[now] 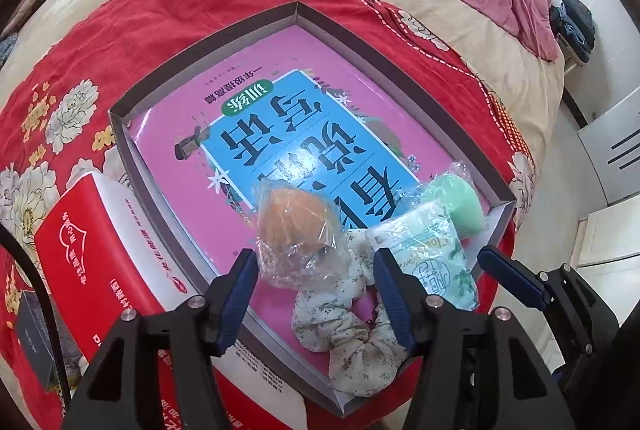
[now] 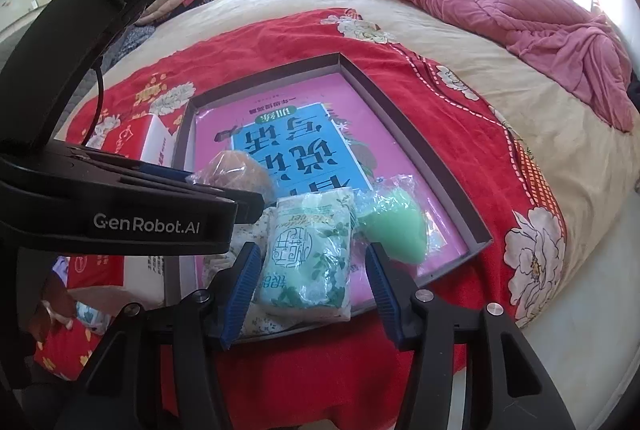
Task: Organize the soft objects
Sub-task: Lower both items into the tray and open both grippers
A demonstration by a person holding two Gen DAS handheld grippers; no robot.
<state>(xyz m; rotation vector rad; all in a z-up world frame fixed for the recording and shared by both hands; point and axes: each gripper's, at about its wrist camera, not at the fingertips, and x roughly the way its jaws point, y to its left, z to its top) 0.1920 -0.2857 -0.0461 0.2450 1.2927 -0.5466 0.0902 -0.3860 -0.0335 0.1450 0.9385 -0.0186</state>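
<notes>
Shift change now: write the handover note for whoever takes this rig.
Left gripper: open over the floral scrunchie, gripping nothing.
Right gripper: open astride the green tissue pack, pads not pressing.
In the grey tray, on the pink book: bagged orange sponge, scrunchie, tissue pack, bagged green sponge.
Done: four soft items in the tray.
Left: lift both grippers clear.

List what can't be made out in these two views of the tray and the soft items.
- Scrunchie: in the right wrist view, mostly hidden behind the tissue pack.
- Orange item: clear wrap blurs what it is, both views.
- Red box: cut off by the left wrist view's lower edge.
- Tray: near corner hidden by the scrunchie.
</notes>
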